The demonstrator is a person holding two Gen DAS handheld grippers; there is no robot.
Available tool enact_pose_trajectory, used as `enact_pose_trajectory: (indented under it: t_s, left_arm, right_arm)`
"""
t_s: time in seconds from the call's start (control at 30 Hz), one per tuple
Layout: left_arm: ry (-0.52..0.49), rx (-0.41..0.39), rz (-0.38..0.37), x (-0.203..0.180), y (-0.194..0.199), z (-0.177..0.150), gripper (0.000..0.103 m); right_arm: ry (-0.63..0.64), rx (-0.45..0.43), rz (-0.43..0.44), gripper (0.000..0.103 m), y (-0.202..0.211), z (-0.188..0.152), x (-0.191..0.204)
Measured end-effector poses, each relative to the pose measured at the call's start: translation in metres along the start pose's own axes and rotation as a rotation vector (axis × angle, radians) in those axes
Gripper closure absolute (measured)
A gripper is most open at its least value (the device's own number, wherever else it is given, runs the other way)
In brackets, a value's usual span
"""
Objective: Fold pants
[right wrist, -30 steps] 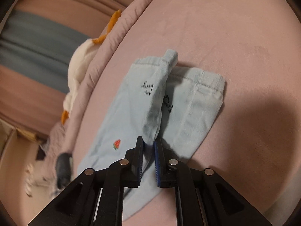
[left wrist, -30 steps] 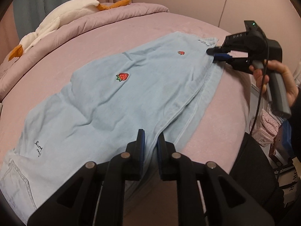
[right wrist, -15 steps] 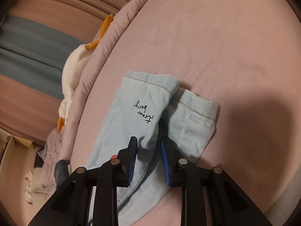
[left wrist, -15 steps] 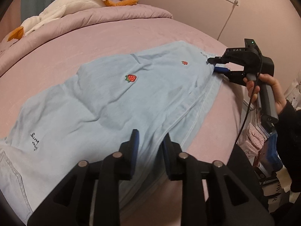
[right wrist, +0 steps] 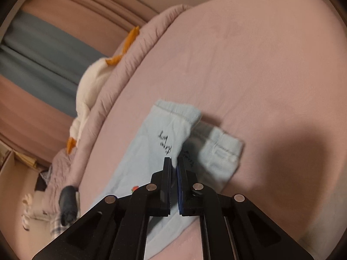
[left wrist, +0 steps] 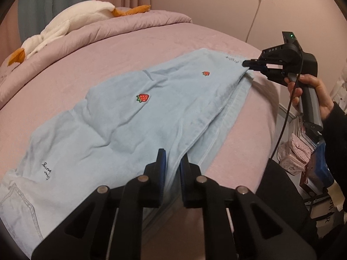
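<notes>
The pants (left wrist: 134, 117), light blue with small strawberry patches, lie folded lengthwise on the pink bed (left wrist: 151, 49), one leg stacked over the other, running away from the left gripper (left wrist: 172, 160) toward the right gripper (left wrist: 252, 64) at their far end.

The left gripper sits at the near edge of the pants, its jaws a little apart with a ridge of blue cloth rising between them; whether the pads actually press the cloth cannot be told from this view. To its left the waist end with stitched seams spreads out; ahead and to its right the lower leg's edge shows beyond the upper one.

The right gripper (right wrist: 174, 166) has its jaws pressed nearly together on the corner of the upper leg's hem, just below a line of black script on the cloth. The lower hem lies flat just to its right, offset from the upper one. In the left wrist view the right hand (left wrist: 312, 95) grips the handle of this gripper beyond the bed's edge.

Far ahead of the left gripper, a white plush goose (left wrist: 65, 23) rests on the rolled quilt (left wrist: 121, 26)
</notes>
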State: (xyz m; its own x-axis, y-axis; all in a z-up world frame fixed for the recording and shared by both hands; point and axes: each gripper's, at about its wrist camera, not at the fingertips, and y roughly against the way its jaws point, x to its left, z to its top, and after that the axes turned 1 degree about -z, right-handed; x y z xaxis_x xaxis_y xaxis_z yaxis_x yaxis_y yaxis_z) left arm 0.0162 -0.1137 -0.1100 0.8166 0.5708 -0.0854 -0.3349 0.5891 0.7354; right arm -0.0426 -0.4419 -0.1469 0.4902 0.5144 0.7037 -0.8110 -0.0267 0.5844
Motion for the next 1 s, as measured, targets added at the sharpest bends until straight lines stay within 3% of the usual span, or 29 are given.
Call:
enact_pose_trajectory:
  t_s: [0.2, 0.33, 0.43, 0.57, 0.67, 0.8, 1.0]
  left_arm:
    - [-0.054, 0.051, -0.015, -0.01, -0.01, -0.012, 0.091]
    - [-0.062, 0.055, 0.001, -0.012, -0.015, -0.012, 0.091]
    - [-0.072, 0.054, 0.008, -0.013, -0.015, -0.009, 0.091]
    - [-0.064, 0.051, 0.008, -0.013, -0.012, -0.011, 0.089]
    - [-0.06, 0.05, 0.007, -0.013, -0.013, -0.012, 0.089]
    - [-0.059, 0.048, 0.006, -0.013, -0.012, -0.011, 0.088]
    - [-0.045, 0.047, 0.004, -0.011, -0.012, -0.011, 0.088]
  right_arm:
    - [-0.03, 0.02, -0.1, 0.098, 0.002, -0.004, -0.025]
    - [-0.037, 0.037, -0.026, 0.098, -0.002, -0.004, -0.026]
    - [-0.046, 0.033, -0.035, 0.096, -0.001, -0.001, -0.021]
    - [-0.128, 0.023, -0.008, 0.082, -0.003, 0.006, -0.028]
    - [-0.172, 0.022, 0.007, 0.079, -0.003, 0.004, -0.033]
    - [-0.27, 0.016, 0.063, 0.078, -0.001, 0.0, -0.047]
    - [-0.288, -0.016, 0.12, 0.078, 0.003, -0.002, -0.046]
